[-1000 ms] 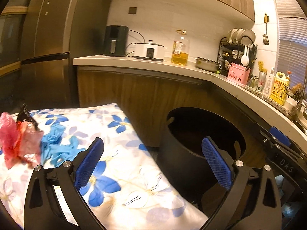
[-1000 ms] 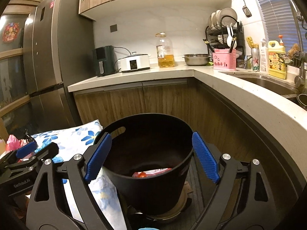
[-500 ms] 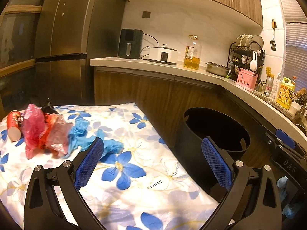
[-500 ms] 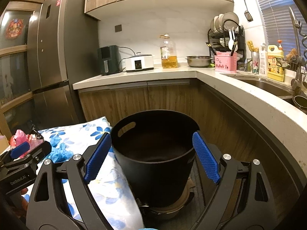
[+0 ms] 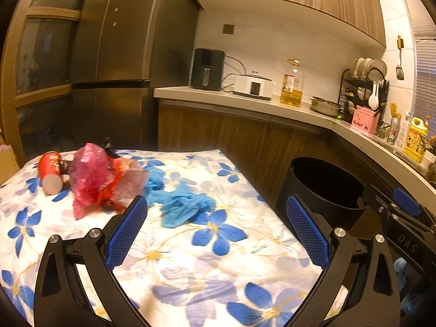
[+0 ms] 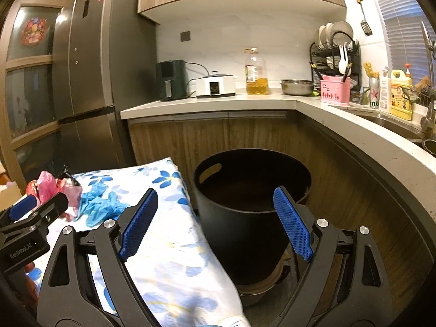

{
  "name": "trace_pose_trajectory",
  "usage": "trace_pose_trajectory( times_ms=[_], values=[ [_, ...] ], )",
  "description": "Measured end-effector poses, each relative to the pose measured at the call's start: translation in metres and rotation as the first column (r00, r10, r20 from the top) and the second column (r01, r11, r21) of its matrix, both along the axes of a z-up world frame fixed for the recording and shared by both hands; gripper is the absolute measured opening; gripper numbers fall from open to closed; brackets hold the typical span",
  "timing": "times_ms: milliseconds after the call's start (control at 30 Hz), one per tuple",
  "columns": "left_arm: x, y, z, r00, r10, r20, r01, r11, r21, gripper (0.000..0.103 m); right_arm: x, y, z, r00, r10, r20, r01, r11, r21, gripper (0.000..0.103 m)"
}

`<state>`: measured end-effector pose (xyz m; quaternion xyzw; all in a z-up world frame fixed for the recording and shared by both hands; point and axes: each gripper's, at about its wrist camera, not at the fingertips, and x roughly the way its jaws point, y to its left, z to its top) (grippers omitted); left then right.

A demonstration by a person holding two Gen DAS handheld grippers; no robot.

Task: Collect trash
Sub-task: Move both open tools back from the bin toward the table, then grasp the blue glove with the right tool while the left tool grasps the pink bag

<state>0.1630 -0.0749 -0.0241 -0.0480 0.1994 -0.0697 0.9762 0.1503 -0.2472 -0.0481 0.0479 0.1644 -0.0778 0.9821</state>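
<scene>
"DAS" on right gripper (image 5: 403, 209), "GenRobot.AI" on left gripper (image 6: 30, 218), can (image 6: 374, 96) perhaps Heineken

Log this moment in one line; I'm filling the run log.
left tongs: open, empty | right tongs: open, empty | crumpled blue gloves: on floral cloth | black bin: beside cloth

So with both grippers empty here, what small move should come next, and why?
Probably ease the left gripper forward onto the blue gloves: its jaws stand open and empty, the gloves lie nearest it on the floral cloth, and the black bin waits open beside the cloth.
</scene>
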Motion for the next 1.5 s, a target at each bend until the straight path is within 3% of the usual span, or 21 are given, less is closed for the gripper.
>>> trace_pose_trajectory(
  times_ms=[567, 1033, 1333, 1500],
  values=[
    [0.003, 0.091, -0.024, 0.981, 0.192, -0.028, -0.193, 0.981, -0.015, 0.097, 0.046, 0.090, -0.033, 0.983, 0.173, -0.054, -0.174, 0.984, -0.021, 0.086],
    [0.015, 0.135, -0.025, 0.959, 0.284, -0.024, -0.284, 0.959, -0.013, 0.097, 0.121, 0.168, -0.062, 0.949, 0.285, -0.136, -0.295, 0.954, -0.058, 0.082],
    [0.035, 0.144, -0.024, 0.953, 0.303, -0.014, -0.303, 0.953, 0.001, 0.097, 0.160, 0.188, -0.086, 0.917, 0.303, -0.259, -0.325, 0.945, -0.046, 0.056],
    [0.049, 0.149, -0.024, 0.953, 0.302, -0.014, -0.302, 0.953, -0.010, 0.097, 0.172, 0.188, -0.099, 0.896, 0.318, -0.310, -0.340, 0.940, -0.018, 0.025]
  ],
)
